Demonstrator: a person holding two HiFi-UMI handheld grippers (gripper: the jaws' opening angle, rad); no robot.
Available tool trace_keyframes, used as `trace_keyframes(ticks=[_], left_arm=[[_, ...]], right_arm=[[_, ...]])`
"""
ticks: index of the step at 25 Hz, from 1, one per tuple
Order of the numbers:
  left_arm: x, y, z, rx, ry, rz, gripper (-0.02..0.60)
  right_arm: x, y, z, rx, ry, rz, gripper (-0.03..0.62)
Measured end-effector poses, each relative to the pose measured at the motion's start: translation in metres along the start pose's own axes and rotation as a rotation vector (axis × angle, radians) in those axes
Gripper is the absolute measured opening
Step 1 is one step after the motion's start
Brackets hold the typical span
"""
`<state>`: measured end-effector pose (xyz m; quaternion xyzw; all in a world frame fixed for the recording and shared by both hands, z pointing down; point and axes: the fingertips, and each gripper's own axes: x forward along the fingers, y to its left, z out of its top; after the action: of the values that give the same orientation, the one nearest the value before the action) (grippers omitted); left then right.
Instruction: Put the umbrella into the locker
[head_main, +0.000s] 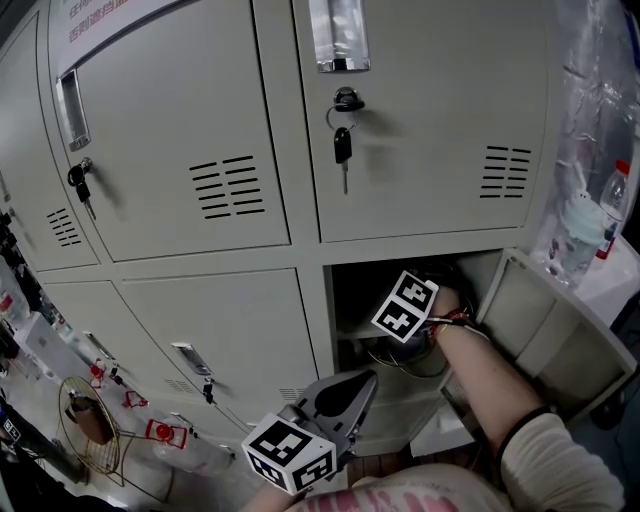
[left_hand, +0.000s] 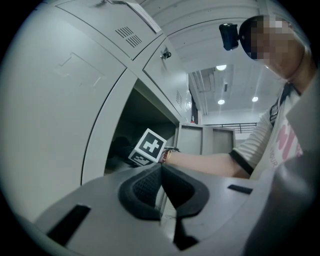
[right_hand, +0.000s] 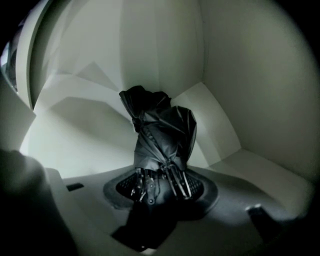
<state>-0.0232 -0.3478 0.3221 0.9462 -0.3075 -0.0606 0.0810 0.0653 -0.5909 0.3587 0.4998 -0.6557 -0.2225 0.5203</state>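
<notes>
Two grippers | right gripper (right_hand: 160, 184) reaches into locker (right_hand: 240, 100), squeezing black umbrella (right_hand: 162, 132) | left gripper (left_hand: 161, 172) level outside, pinched together, empty | only right gripper view shows the grip

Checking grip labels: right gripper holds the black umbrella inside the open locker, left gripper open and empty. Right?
Not quite: the left gripper is empty but shut, jaws together, as the left gripper view shows. The rest holds: the right gripper grips the black umbrella inside the open locker.
</notes>
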Motion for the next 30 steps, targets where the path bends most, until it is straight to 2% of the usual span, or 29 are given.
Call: trace_keyframes(ticks=[15,30], left_arm=[[-0.006,0.000,-0.006,-0.028,-0.006,0.027,0.002],[-0.014,-0.002,-0.007,-0.021,0.001,0.034,0.002]], right_arm=[[0.001,-0.001,0.000,0.023,-0.011,0.028,0.166],[-0.005,0.002,0.002,0.138,-0.016,0.102,0.179]])
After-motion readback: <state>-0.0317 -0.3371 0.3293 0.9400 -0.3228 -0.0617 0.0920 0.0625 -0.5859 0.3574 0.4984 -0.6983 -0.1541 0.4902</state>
